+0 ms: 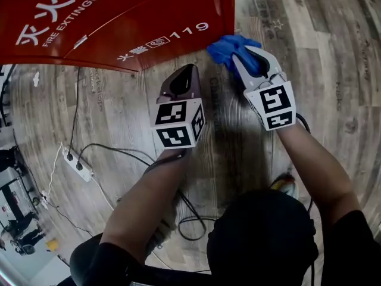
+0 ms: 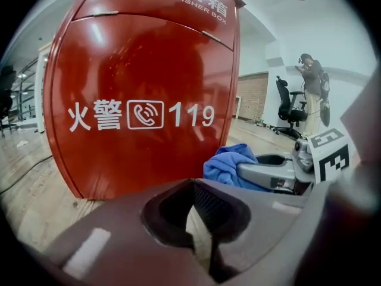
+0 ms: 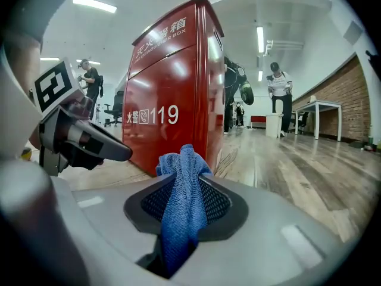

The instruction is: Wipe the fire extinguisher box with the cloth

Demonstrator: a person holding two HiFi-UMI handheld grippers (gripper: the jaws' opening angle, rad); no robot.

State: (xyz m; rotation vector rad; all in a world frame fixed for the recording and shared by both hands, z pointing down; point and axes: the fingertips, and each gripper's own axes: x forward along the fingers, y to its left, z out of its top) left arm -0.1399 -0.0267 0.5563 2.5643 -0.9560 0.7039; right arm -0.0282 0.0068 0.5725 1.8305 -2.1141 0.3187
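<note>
The red fire extinguisher box [image 1: 119,16] stands on the wood floor, with white characters and "119" on its front [image 2: 143,100] [image 3: 169,82]. My right gripper [image 1: 249,55] is shut on a bunched blue cloth [image 1: 229,47], which it holds near the box's lower right corner; the cloth [image 3: 181,207] hangs out from between its jaws. My left gripper [image 1: 181,79] hovers a little short of the box's front, shut with nothing between its jaws [image 2: 199,219]. In the left gripper view the cloth [image 2: 229,165] and the right gripper [image 2: 274,171] show at right.
A white power strip [image 1: 77,165] with black cables lies on the floor at left. More cable loops [image 1: 190,219] near the person's legs. People [image 3: 280,94] stand in the room behind, with an office chair [image 2: 289,109] and a table [image 3: 324,115] by a brick wall.
</note>
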